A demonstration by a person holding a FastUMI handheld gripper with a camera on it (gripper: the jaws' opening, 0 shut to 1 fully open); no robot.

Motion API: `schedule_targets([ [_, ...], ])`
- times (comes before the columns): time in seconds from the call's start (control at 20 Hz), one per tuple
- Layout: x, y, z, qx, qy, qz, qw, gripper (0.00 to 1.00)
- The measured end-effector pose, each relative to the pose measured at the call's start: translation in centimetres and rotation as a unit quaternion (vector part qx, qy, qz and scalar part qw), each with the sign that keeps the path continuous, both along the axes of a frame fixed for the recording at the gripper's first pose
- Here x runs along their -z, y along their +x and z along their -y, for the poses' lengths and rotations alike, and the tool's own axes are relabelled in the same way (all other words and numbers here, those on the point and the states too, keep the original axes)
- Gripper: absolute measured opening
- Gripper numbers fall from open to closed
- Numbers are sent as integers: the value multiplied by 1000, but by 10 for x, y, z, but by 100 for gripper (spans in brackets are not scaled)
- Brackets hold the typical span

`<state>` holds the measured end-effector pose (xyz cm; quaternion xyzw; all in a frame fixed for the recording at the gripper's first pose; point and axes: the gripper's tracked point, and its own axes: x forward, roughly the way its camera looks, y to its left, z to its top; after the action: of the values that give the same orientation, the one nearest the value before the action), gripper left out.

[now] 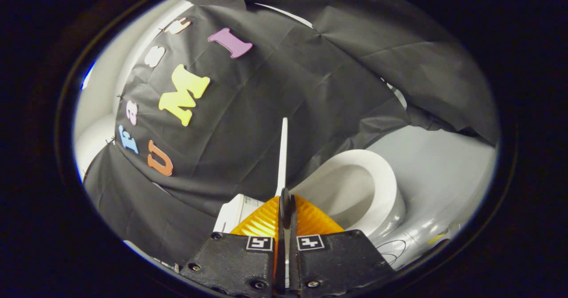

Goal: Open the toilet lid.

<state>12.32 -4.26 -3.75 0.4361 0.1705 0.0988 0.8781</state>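
The white toilet lid [282,156] stands raised and seen edge-on, a thin white blade rising straight ahead from between my fingers. My gripper [286,200] is shut on the lid's near edge, both fingers pressed against it. To the right of the fingers lies the white toilet seat [381,178] around the open bowl [346,191]. The lid is lifted well clear of the seat.
The white tank or base part [235,211] of the toilet sits just left of the fingers. Black cloth [275,89] hangs behind the toilet. A pale grey floor [443,169] stretches to the right of the bowl, with a white wall [102,89] at the left.
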Motion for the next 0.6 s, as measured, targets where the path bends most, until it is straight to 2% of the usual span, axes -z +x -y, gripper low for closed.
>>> schedule_targets([
  [0.6,-39,-6,-36,-4,-32,15,999,7],
])
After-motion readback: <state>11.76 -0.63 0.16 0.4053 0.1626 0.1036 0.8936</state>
